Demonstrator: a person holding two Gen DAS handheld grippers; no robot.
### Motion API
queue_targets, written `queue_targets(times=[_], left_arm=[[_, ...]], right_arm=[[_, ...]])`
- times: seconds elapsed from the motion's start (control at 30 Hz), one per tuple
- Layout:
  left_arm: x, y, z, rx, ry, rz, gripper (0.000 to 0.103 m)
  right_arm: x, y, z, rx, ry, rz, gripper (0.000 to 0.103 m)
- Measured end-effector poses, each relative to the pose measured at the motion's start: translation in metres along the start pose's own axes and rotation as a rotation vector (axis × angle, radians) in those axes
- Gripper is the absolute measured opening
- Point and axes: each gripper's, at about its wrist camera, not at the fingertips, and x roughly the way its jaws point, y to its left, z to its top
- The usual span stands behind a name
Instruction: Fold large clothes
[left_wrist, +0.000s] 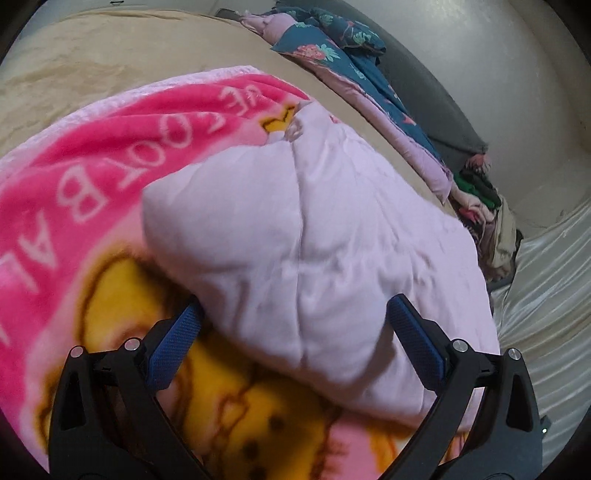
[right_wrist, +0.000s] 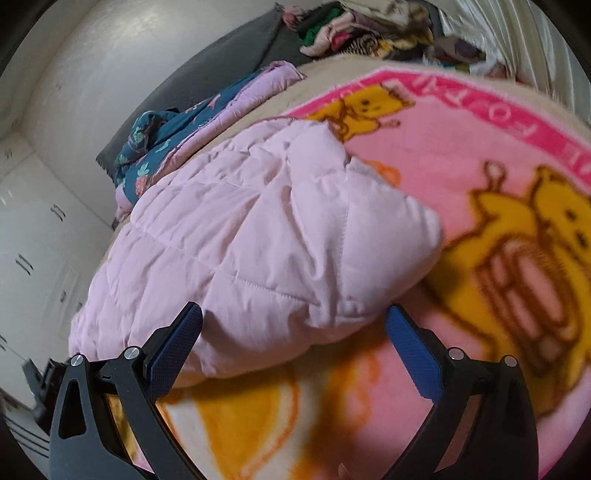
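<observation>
1. Your left gripper (left_wrist: 293, 332) has its jaws spread wide, straddling the near edge of the pale pink quilted padded garment (left_wrist: 306, 236) without gripping it; closing here may catch only the top layer, so the bulk beneath would sag out.
2. Your right gripper (right_wrist: 293, 332) is equally wide open around the garment's near edge (right_wrist: 258, 240), holding nothing; uneven bites between your two hands could skew the fold.
3. The garment lies bunched on a pink and yellow cartoon-print fleece blanket (left_wrist: 92, 177) covering the bed. A low grasp could pinch the blanket too and drag it along.
4. The puffy filling looks springy, so a fold may reopen.
</observation>
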Motion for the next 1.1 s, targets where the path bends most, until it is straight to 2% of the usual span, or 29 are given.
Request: queue_targets(times=[0.17,0.47,0.57,0.6,0.67,0.7,0.77,0.83,0.93,1.1], left_arm=[[0.017,0.001,0.006,-0.044,0.003,0.003,0.095],[0.032,0.002,0.009,-0.051,-0.006,0.011,0.095],[0.031,-0.003,0.011,-0.015,-0.017,0.020,0.089],[0.030,-0.006,0.012,0.005,-0.023,0.025,0.084],[0.026,-0.014,0.015,0.047,-0.036,0.040,0.074],[0.024,-0.016,0.016,0.061,-0.041,0.046,0.068],[0.019,-0.025,0.018,0.107,-0.056,0.062,0.059],[0.015,-0.032,0.018,0.148,-0.064,0.081,0.051],[0.011,-0.040,0.018,0.187,-0.070,0.091,0.044],[0.006,-0.043,0.022,0.218,-0.078,0.092,0.038]], right_arm=[[0.015,-0.009,0.009,0.081,0.000,0.045,0.099],[0.044,-0.022,0.022,0.154,-0.012,0.104,0.099],[0.045,-0.018,0.023,0.132,-0.027,0.102,0.098],[0.043,-0.016,0.023,0.120,-0.038,0.109,0.097],[0.040,-0.012,0.023,0.093,-0.048,0.128,0.079],[0.036,-0.008,0.023,0.066,-0.057,0.129,0.076],[0.030,0.000,0.024,0.014,-0.078,0.122,0.061],[0.023,0.012,0.026,-0.061,-0.099,0.102,0.053],[0.018,0.025,0.027,-0.142,-0.106,0.070,0.048],[0.015,0.038,0.030,-0.230,-0.111,0.033,0.044]])
